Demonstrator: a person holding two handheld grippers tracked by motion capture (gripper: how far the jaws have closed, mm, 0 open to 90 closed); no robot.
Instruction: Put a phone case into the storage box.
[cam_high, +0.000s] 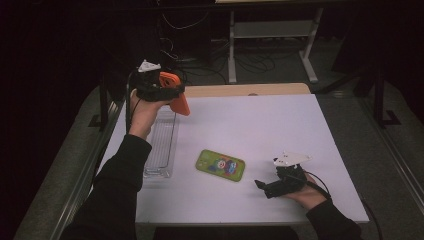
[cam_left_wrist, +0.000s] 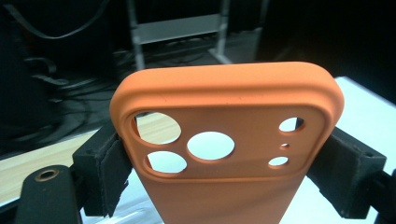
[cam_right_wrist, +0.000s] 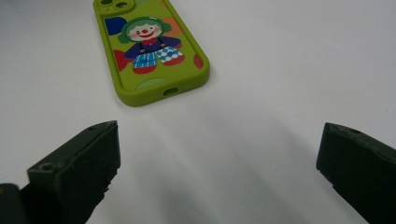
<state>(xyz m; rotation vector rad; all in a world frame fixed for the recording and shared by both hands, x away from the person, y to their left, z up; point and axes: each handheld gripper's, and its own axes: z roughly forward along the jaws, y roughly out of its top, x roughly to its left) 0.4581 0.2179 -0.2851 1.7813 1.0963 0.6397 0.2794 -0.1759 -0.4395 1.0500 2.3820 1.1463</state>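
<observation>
While resting low on the near right of the desk (cam_high: 280, 125), right tool (cam_high: 265, 186) gaping wide, empty, aimed at green clown case (cam_high: 220, 165) lying flat mid-desk. Farther off, left tool (cam_high: 167, 92) clamped across orange phone case (cam_left_wrist: 224, 154), raised above clear tray (cam_high: 161, 145) by the left edge. Likely light, soft, bendy, grippy silicone; best pinched on its side walls. Plenty of bare room centre and right; far edge close behind.

Matt rubbery orange case (cam_left_wrist: 224, 154), glossy green case (cam_right_wrist: 149, 51)
</observation>
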